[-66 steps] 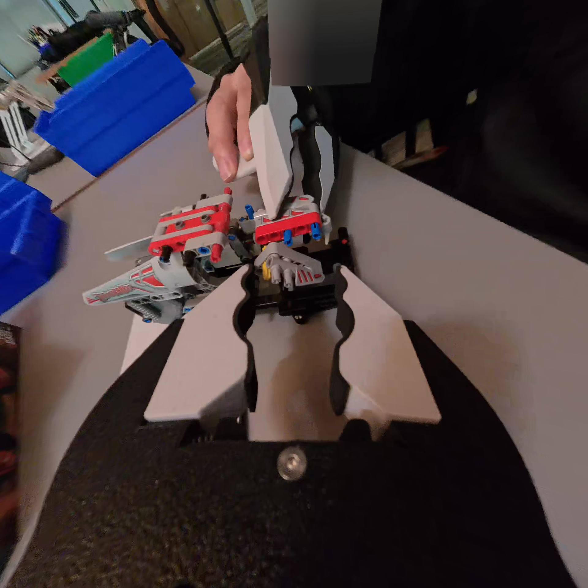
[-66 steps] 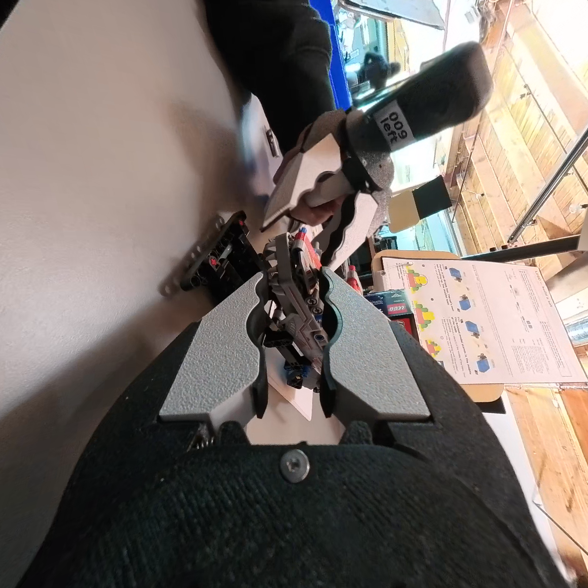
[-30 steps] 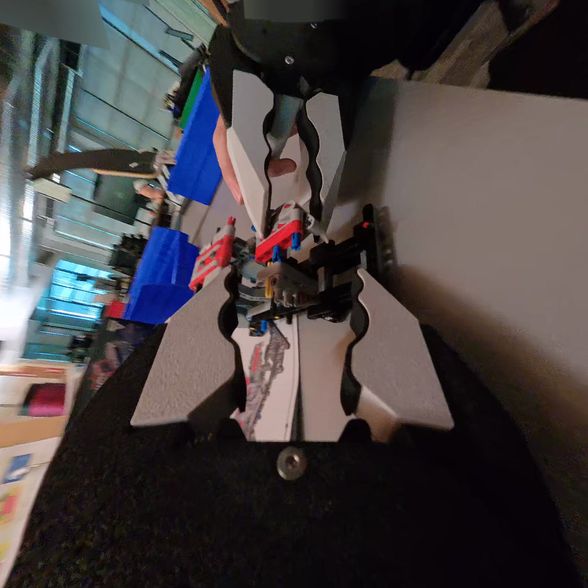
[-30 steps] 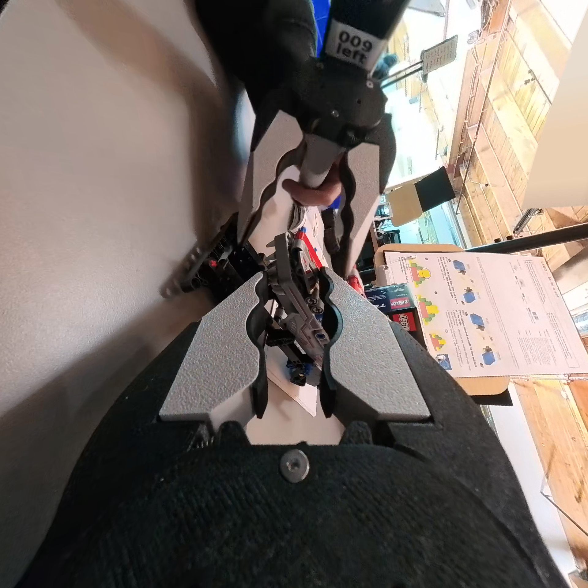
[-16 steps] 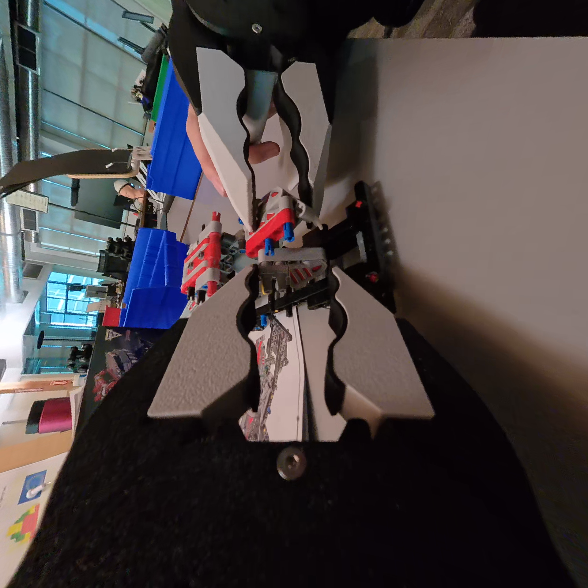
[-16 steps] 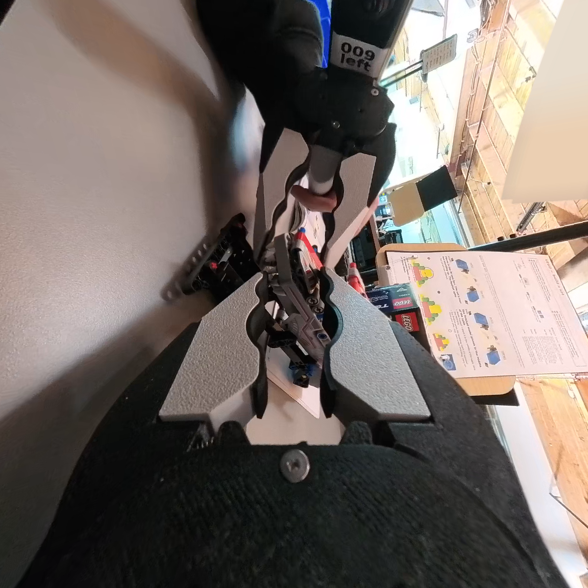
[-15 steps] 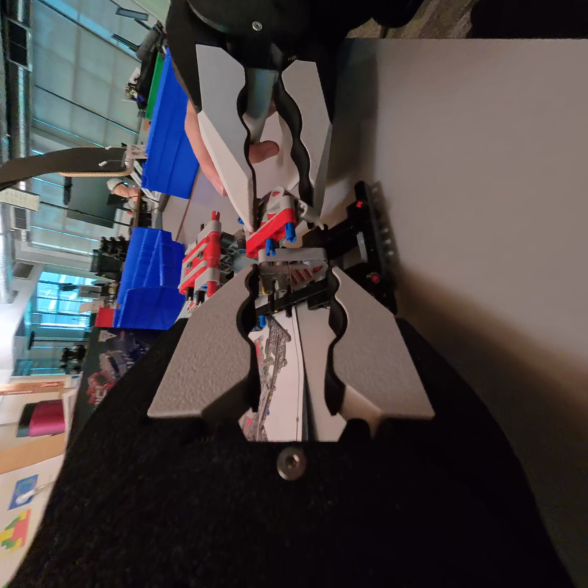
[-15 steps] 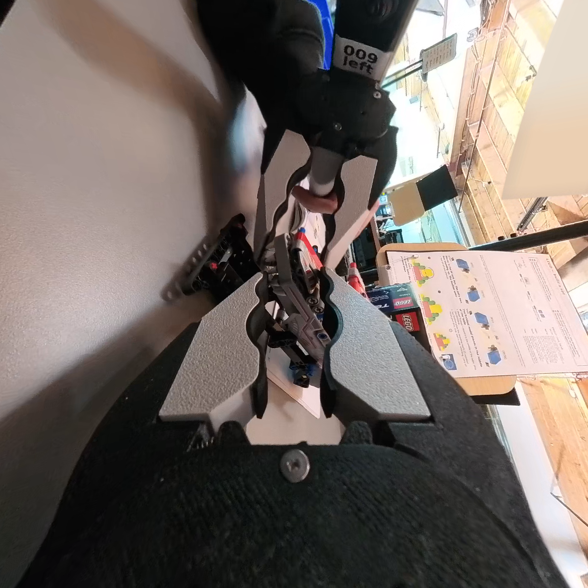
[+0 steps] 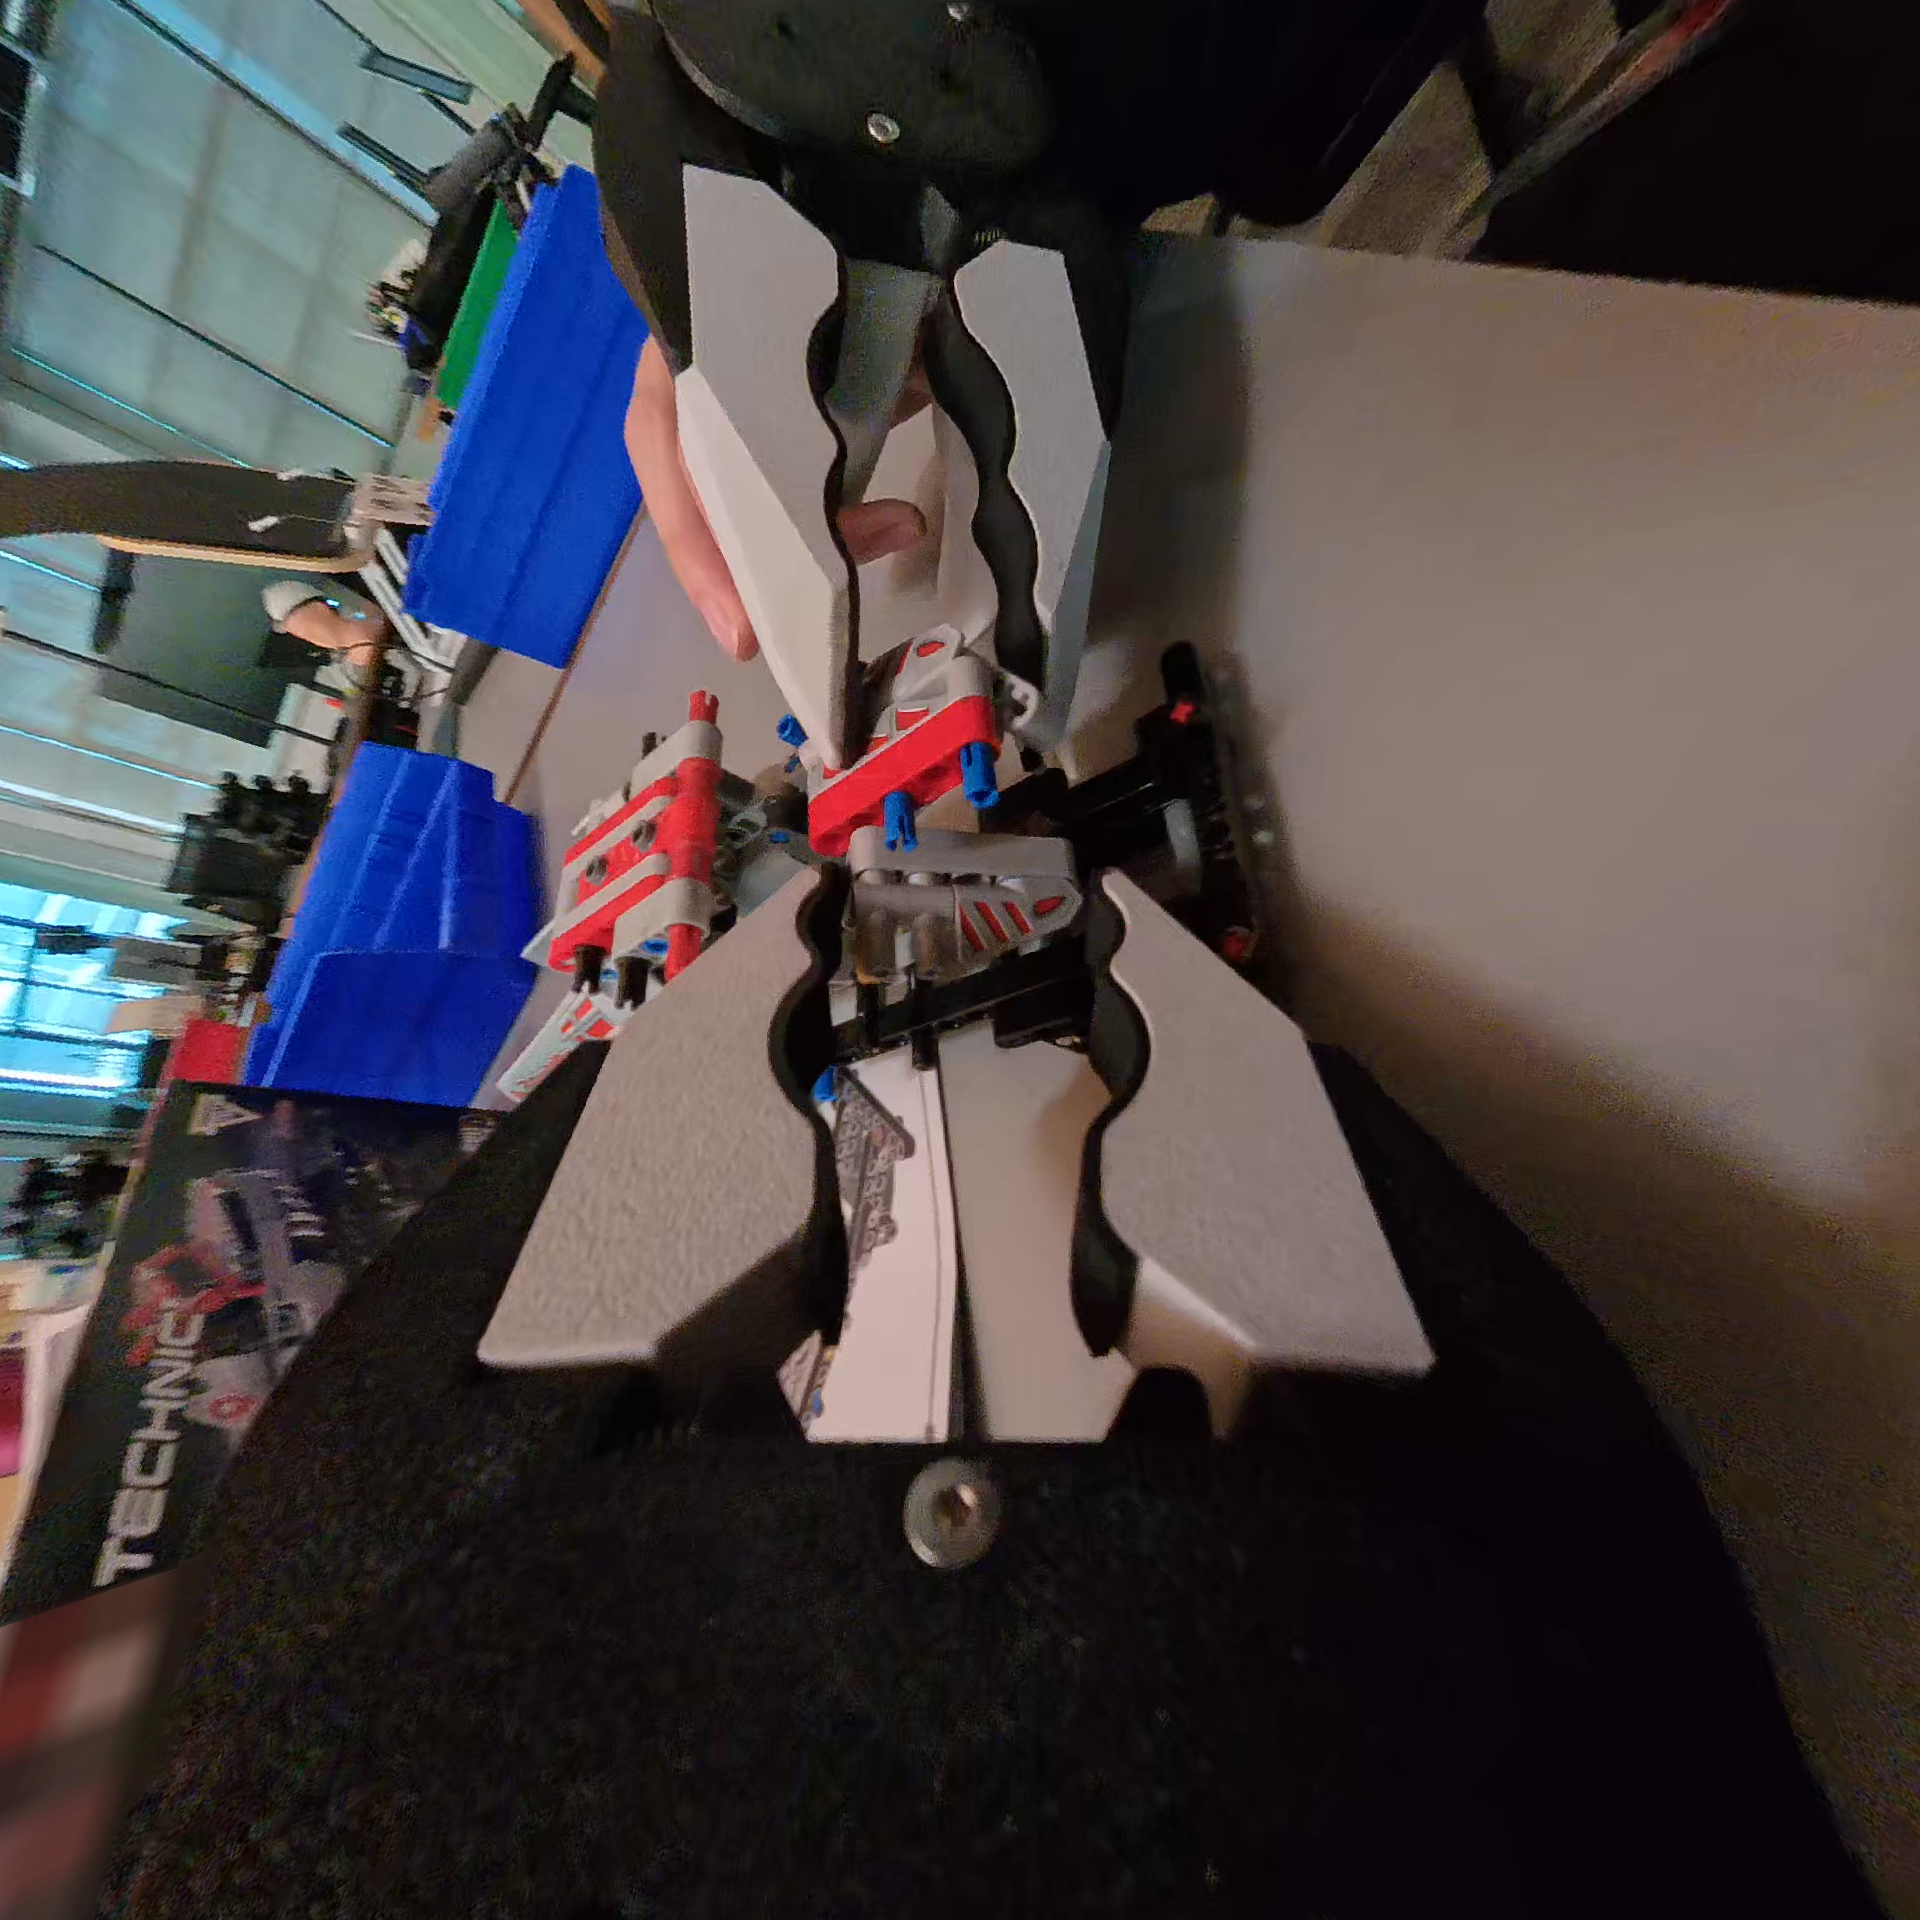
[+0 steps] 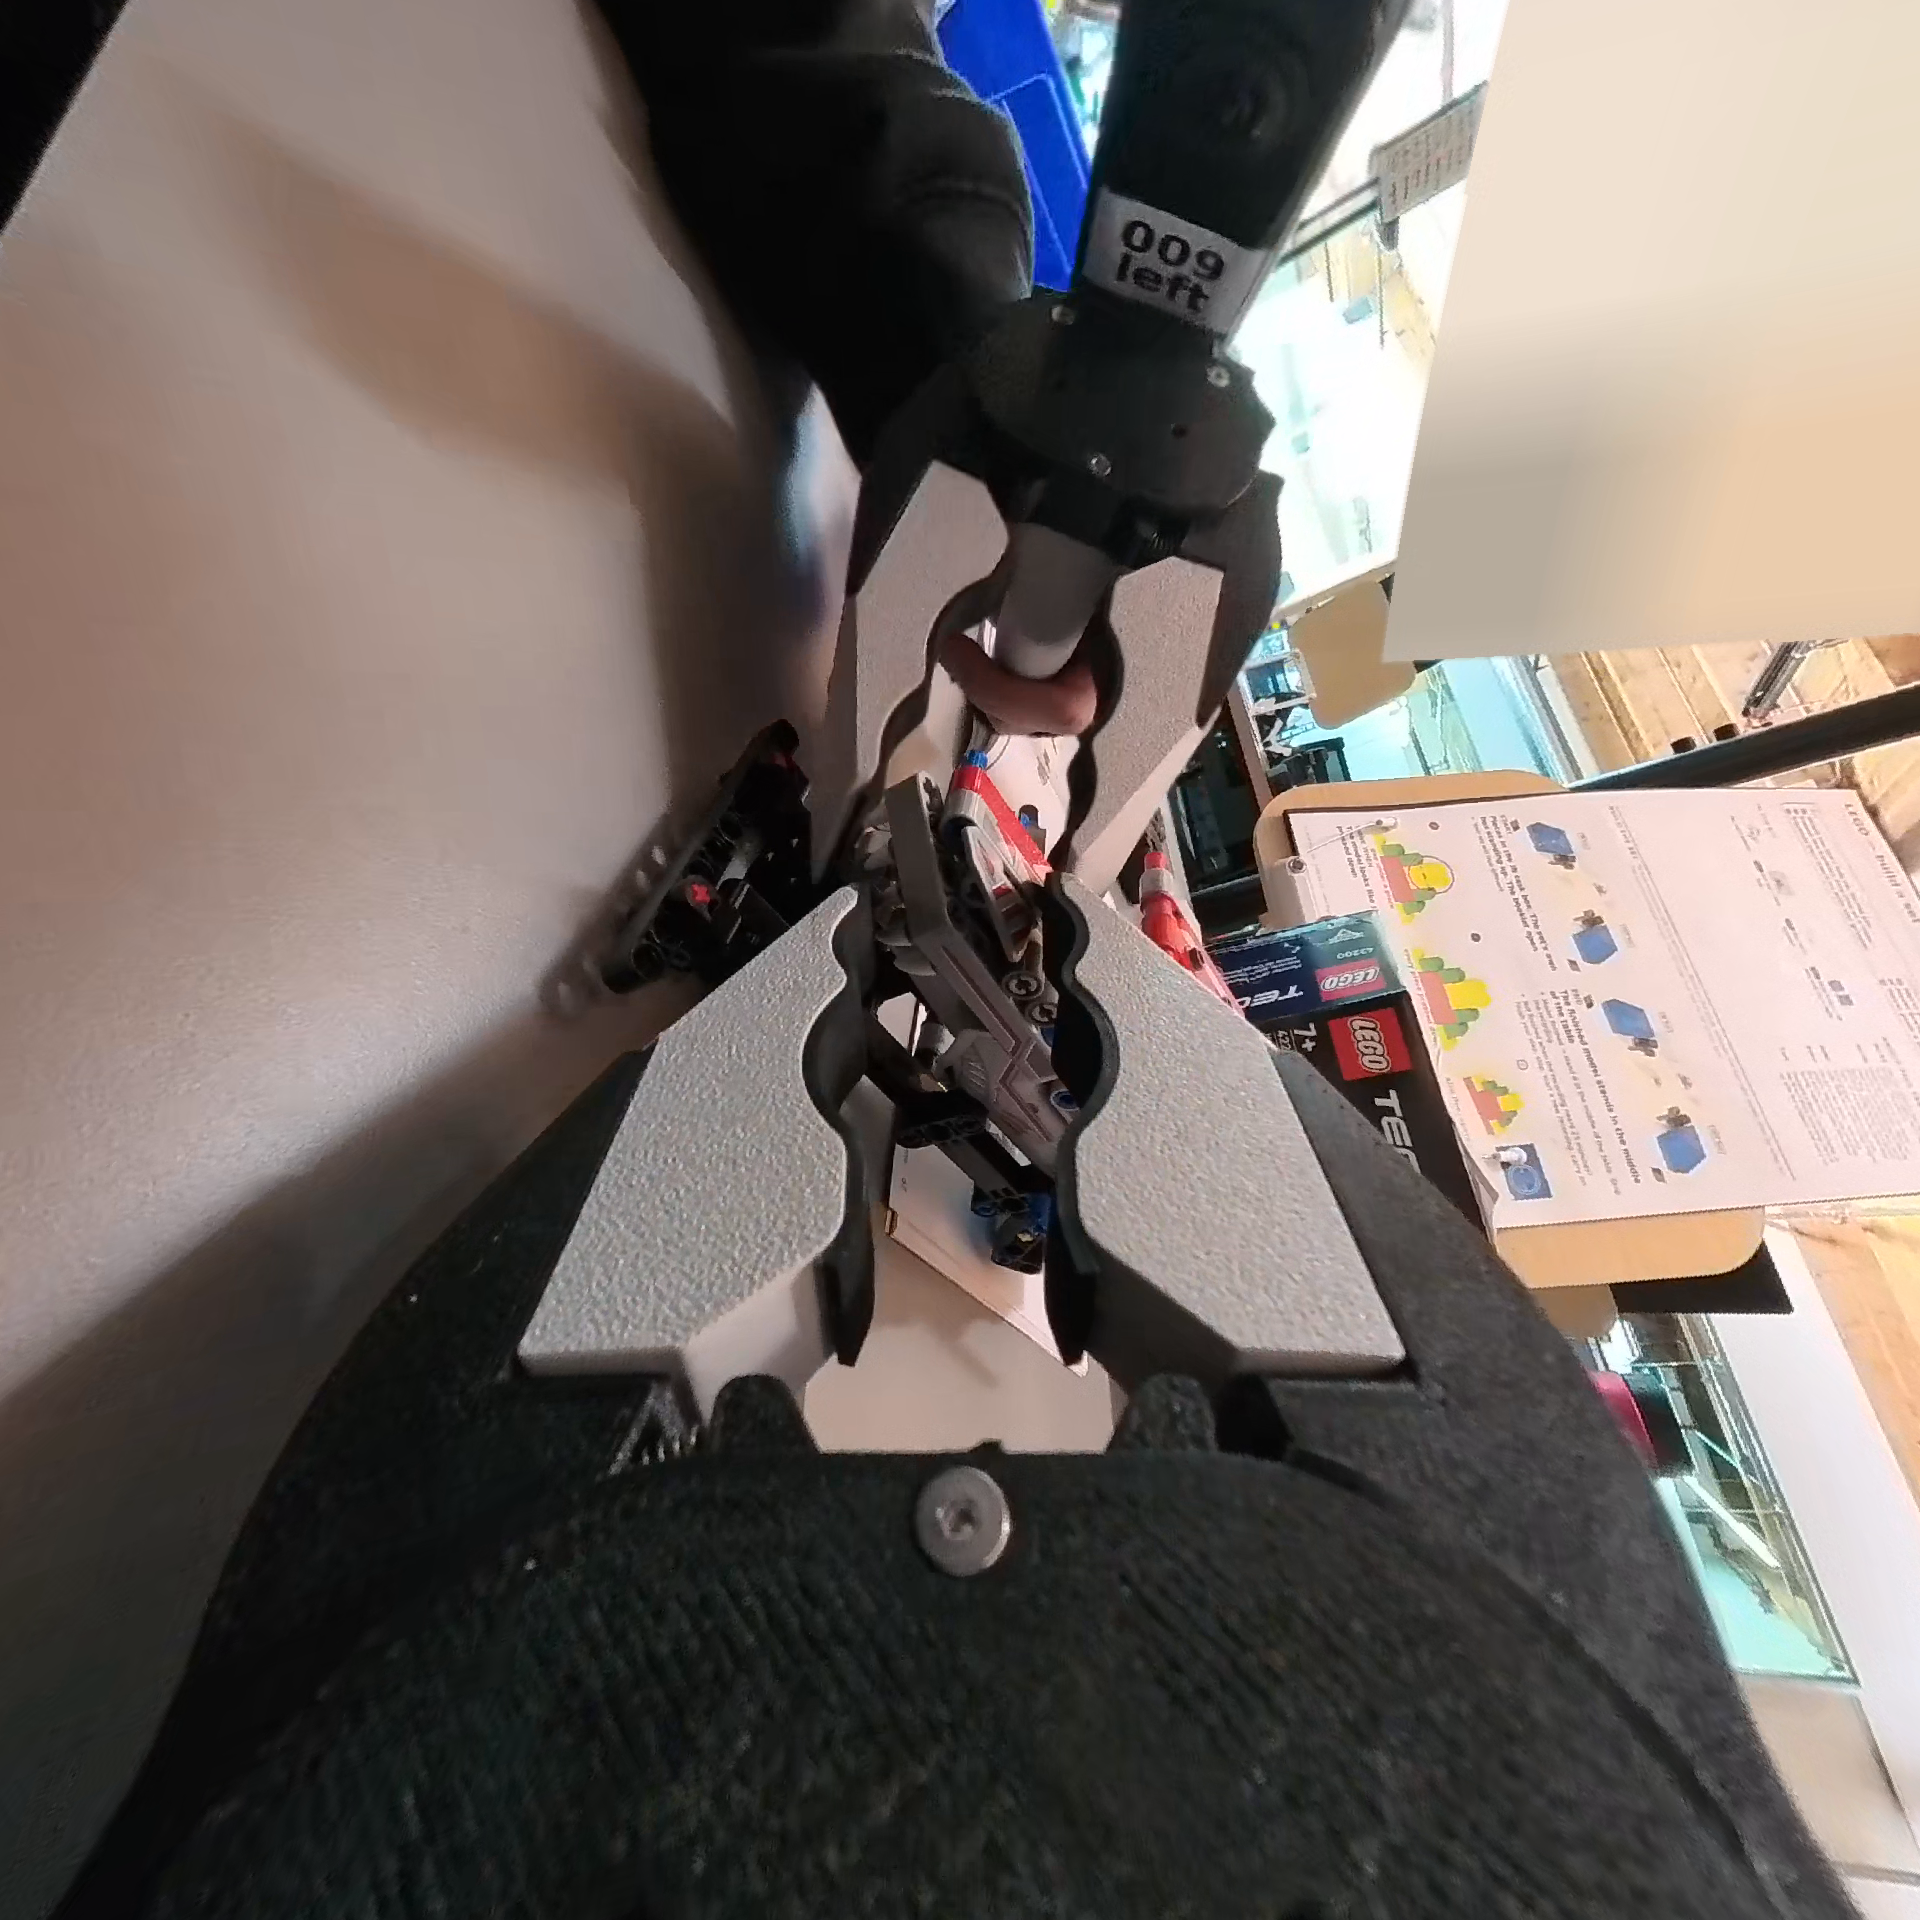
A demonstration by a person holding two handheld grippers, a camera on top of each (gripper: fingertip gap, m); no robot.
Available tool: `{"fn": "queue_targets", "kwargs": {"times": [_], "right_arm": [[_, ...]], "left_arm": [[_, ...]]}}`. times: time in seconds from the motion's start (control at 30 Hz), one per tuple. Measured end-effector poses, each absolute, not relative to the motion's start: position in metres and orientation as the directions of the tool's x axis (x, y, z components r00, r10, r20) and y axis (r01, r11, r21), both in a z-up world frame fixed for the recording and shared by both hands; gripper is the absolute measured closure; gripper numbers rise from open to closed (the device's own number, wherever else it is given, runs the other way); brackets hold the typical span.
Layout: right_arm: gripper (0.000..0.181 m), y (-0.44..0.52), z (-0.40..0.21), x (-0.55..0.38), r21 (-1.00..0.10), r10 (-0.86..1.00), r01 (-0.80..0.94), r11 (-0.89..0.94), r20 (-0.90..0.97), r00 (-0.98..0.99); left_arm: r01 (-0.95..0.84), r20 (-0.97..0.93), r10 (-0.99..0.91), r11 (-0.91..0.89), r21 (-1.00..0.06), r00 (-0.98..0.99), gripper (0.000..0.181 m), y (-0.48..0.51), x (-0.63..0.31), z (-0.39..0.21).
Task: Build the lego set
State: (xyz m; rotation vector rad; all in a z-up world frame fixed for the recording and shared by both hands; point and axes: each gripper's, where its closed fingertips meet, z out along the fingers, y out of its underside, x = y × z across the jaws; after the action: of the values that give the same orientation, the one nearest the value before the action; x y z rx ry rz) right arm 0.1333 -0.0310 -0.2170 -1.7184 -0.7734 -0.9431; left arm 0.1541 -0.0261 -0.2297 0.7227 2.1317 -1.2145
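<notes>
- The lego model (image 9: 935,862) — a half-built red, grey and black Technic craft — is held up off the white table (image 9: 1558,623) between our 2 grippers, which face each other tip to tip.
- The right gripper (image 10: 956,1029) is pinching the grey beam of the model's body; it carries the weight.
- The left gripper (image 9: 961,956) has its fingers (image 9: 686,1143) on either side of the grey striped panel and black frame. We judge it clamped on them, though contact at the pads is hard to see.
- We read the step as seating or pressing a sub-assembly home. Next, we need a straight squeeze along the blue pins (image 9: 977,769), with the right side holding steady.
- The red wing block (image 9: 644,852) sticks out to one side and could snag.
- Under the model lies the open instruction booklet (image 9: 894,1247).
- Further out are the set's box (image 9: 177,1299), blue bins (image 9: 416,914) and a printed sheet (image 10: 1662,997) on a board — none of them in the way.
</notes>
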Motion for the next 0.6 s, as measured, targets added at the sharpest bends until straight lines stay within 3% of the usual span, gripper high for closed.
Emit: {"fn": "queue_targets", "kwargs": {"times": [0.17, 0.4, 0.6], "right_arm": [[0.151, -0.0317, -0.2175, 0.1335, -0.442, 0.07, 0.838, -0.32, 0.871, 0.486], [0.151, -0.0327, -0.2179, 0.1343, -0.43, 0.073, 0.841, -0.329, 0.876, 0.477], [0.151, -0.0355, -0.2178, 0.1365, -0.434, 0.07, 0.837, -0.333, 0.874, 0.481]], "left_arm": [[0.715, -0.733, 0.172, 0.449, -0.536, -0.658, 0.139, -0.0256, 0.1548, -0.2293], [0.572, -0.556, 0.173, 0.422, -0.704, -0.813, 0.138, -0.0238, 0.1484, -0.2272], [0.597, -0.593, 0.159, 0.427, -0.679, -0.789, 0.138, -0.0249, 0.1506, -0.2274]]}}
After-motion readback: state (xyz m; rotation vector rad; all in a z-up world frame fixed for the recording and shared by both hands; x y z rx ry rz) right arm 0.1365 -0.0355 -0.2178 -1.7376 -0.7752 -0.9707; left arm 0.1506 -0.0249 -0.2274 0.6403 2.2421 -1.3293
